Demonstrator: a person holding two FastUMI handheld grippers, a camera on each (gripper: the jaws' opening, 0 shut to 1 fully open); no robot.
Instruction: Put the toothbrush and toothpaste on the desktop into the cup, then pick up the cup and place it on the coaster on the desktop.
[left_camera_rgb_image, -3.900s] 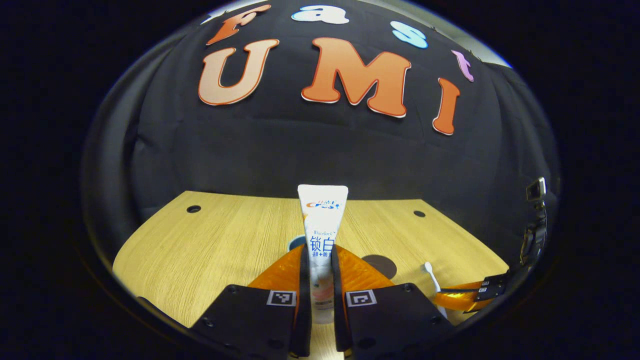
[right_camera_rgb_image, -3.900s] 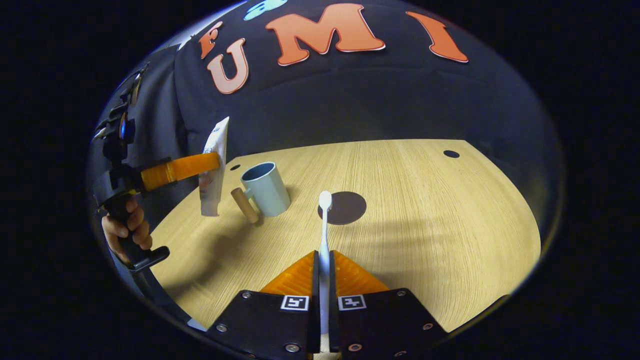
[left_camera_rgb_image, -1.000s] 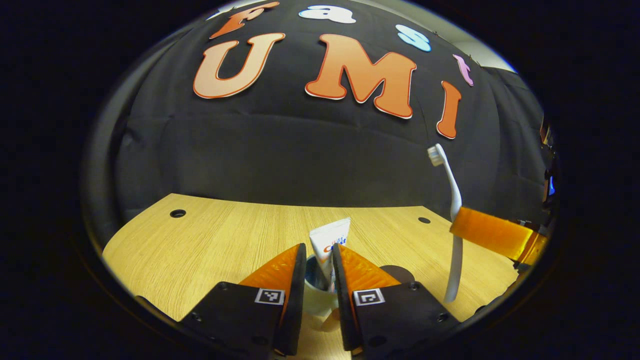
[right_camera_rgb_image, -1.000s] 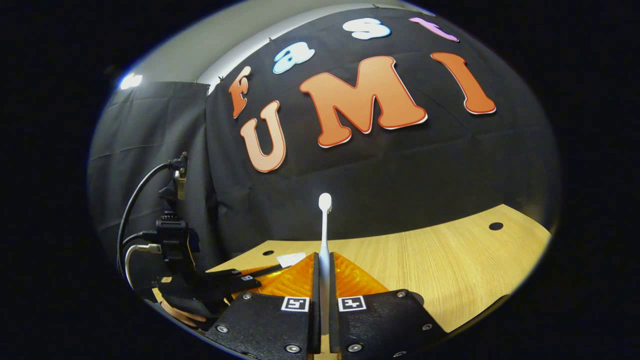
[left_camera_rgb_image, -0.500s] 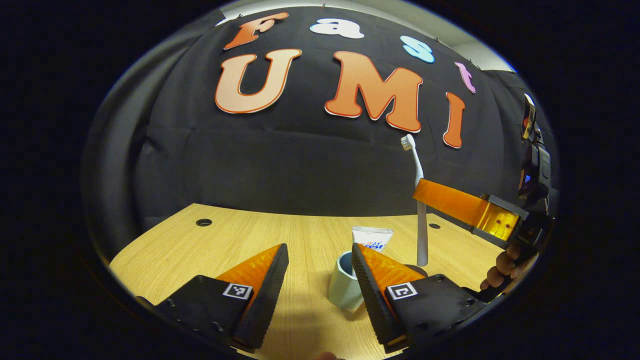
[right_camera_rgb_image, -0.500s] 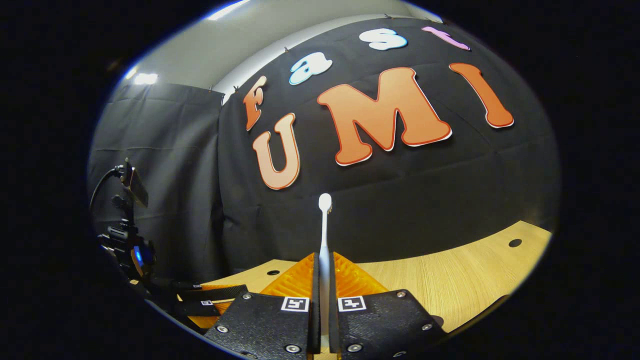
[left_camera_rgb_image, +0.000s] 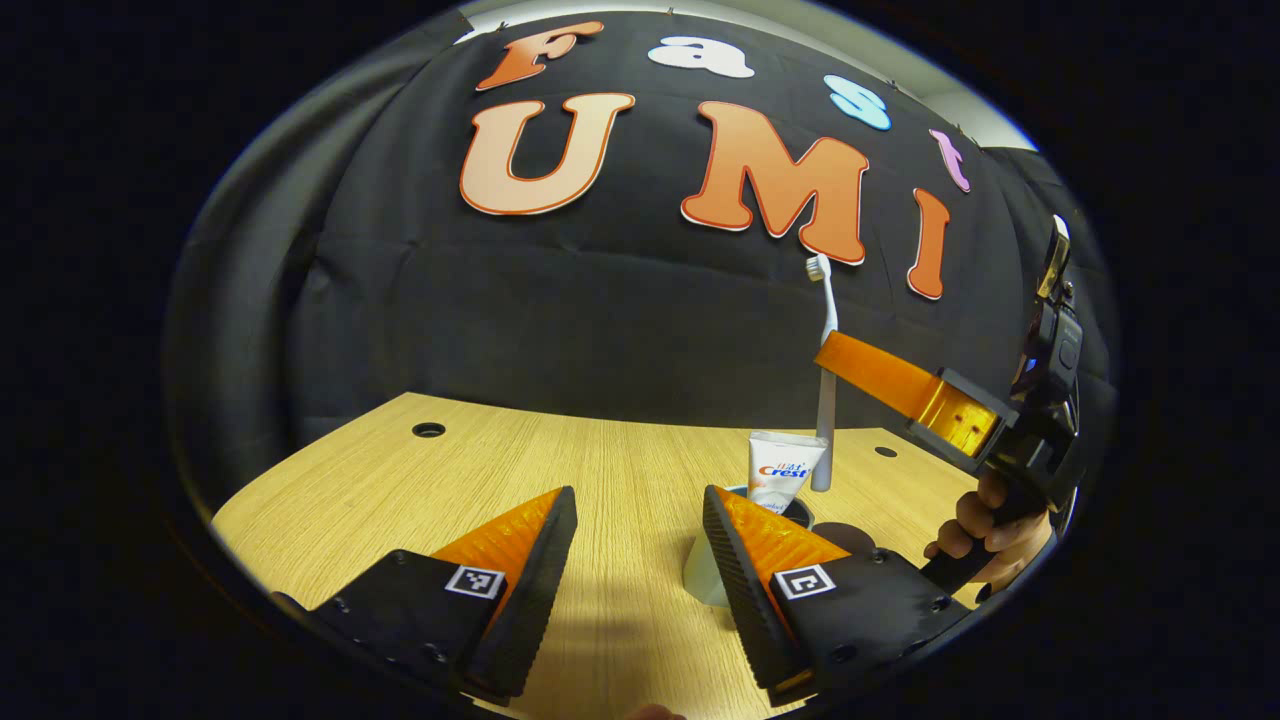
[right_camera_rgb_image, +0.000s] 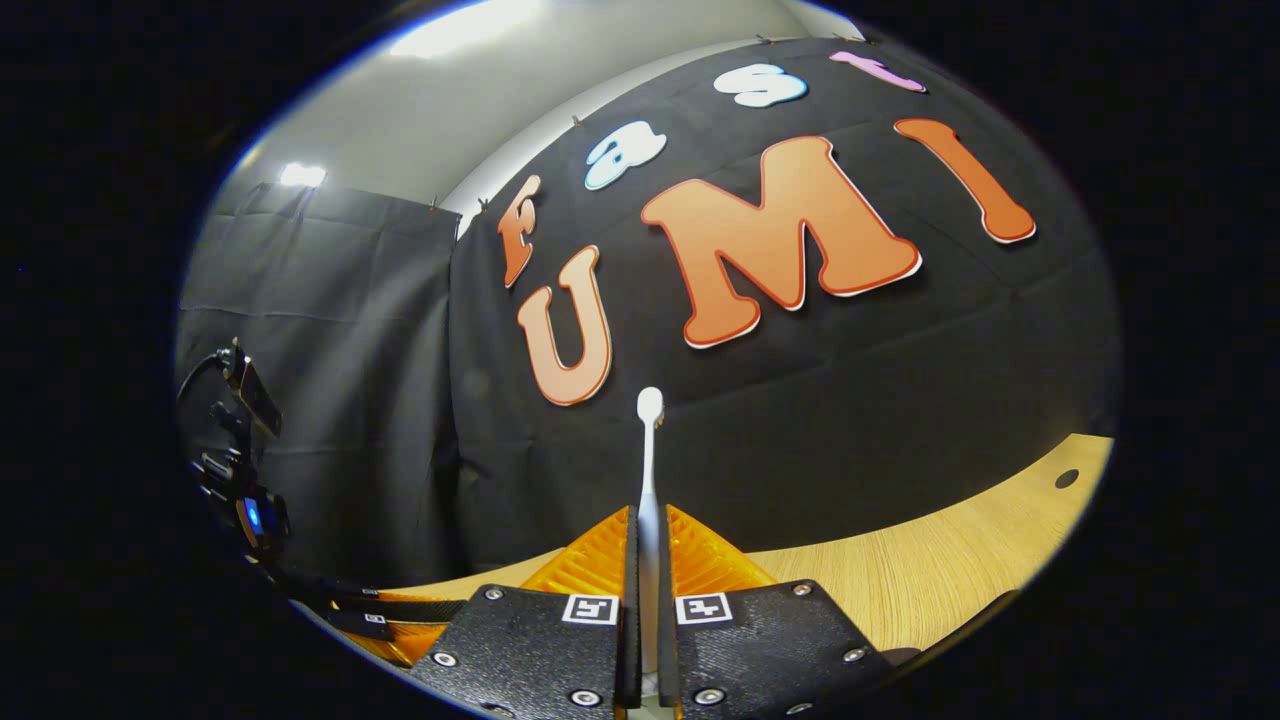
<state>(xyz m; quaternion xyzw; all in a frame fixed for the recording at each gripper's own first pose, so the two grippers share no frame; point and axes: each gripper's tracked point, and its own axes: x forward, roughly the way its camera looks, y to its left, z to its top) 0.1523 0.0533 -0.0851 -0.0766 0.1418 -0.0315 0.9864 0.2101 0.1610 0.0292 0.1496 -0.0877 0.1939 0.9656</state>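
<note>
Toothpaste (left_camera_rgb_image: 783, 472), "Crest", in cup (left_camera_rgb_image: 702, 575)

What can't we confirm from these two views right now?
- Cup: left gripper view, mostly behind the left claw's own finger; handle unseen.
- Coaster: left gripper view, just a dark sliver past that finger.
- Toothbrush lower end: left gripper view, whether it is over the cup opening is unclear, beside the toothpaste.
- Right claw: right gripper view looks at the wall, nothing below it.
</note>
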